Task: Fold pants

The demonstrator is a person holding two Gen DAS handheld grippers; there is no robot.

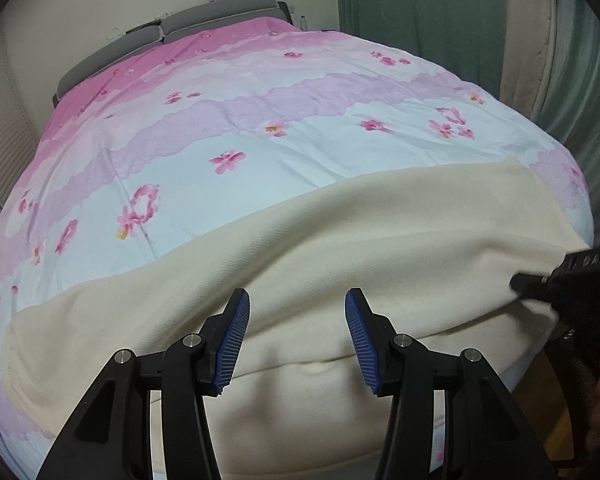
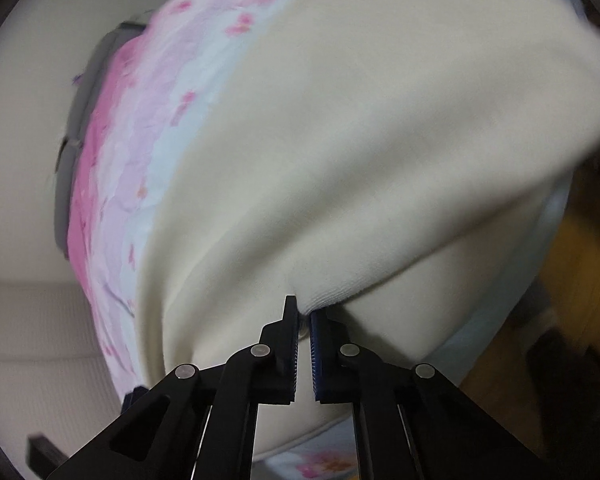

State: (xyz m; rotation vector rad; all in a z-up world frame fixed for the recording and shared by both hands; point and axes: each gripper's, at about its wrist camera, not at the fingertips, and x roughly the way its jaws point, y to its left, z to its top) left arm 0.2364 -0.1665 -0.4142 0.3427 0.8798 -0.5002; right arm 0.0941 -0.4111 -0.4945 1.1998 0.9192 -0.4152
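The cream pants (image 1: 284, 240) lie spread across the near edge of the bed. My left gripper (image 1: 298, 300) is open and empty, just above the cloth near its front fold. My right gripper (image 2: 304, 312) is shut on a pinched edge of the pants (image 2: 340, 160) and lifts that part off the bed; the view is blurred. In the left wrist view the right gripper (image 1: 518, 282) shows at the right edge, gripping the cloth.
The bed has a pink, lilac and pale blue flowered cover (image 1: 220, 128). A grey headboard (image 1: 172, 32) stands at the far end. Green curtains (image 1: 420, 4) hang at the back right. A wooden floor (image 2: 580, 240) shows beside the bed.
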